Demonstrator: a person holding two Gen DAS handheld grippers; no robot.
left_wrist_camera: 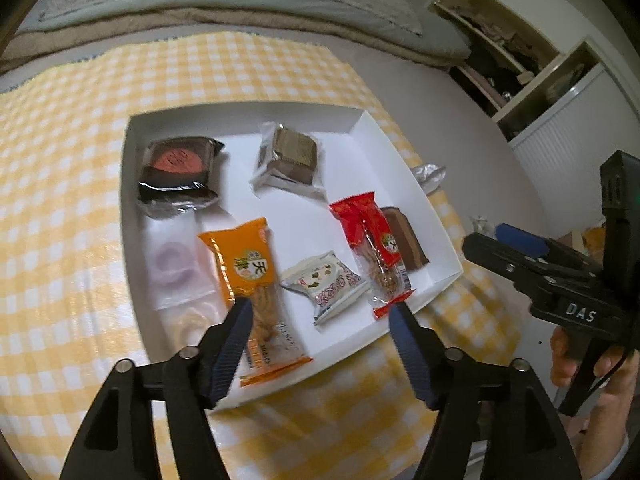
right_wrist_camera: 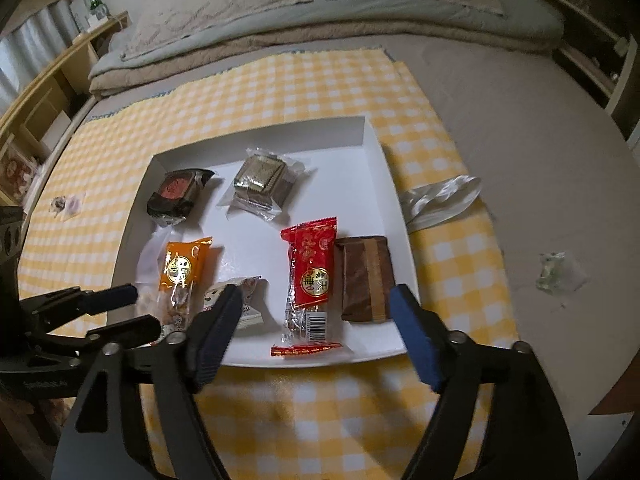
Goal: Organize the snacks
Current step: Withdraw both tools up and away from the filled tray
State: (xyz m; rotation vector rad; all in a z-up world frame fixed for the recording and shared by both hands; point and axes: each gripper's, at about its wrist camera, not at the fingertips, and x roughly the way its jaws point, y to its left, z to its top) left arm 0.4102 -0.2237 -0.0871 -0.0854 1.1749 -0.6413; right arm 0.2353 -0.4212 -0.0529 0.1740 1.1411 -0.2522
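Tray: the white tray (right_wrist_camera: 376,148) sits on the yellow checked cloth (right_wrist_camera: 280,80), which is spread on the floor beside a bed (right_wrist_camera: 320,12); its low walls keep the packets gathered in one place.
Back row: a dark packet with a red disc (right_wrist_camera: 176,192) and a clear-wrapped brown pastry (right_wrist_camera: 260,184) lie apart from each other, each with room around it.
Front row: the orange packet (right_wrist_camera: 184,276), a small white packet (right_wrist_camera: 240,300), the red packet (right_wrist_camera: 310,272) and a brown bar (right_wrist_camera: 366,276) lie roughly side by side; the red packet touches the bar.
Pale packets: two clear ring snacks (left_wrist_camera: 174,268) lie by the tray's left wall, partly under the orange one.
Your left gripper (left_wrist_camera: 318,316): fingers apart, nothing between the pads; it hangs above the tray's near edge.
Your right gripper (right_wrist_camera: 316,320): fingers spread wide and empty, over the red packet and bar.
Strays: a small clear packet (right_wrist_camera: 556,272) on the bare floor, another (right_wrist_camera: 66,204) on the cloth at the left, and a crumpled white wrapper (right_wrist_camera: 440,196) beside the tray.
Judgement: most snacks look sorted; you probably have the strays left to bring in.
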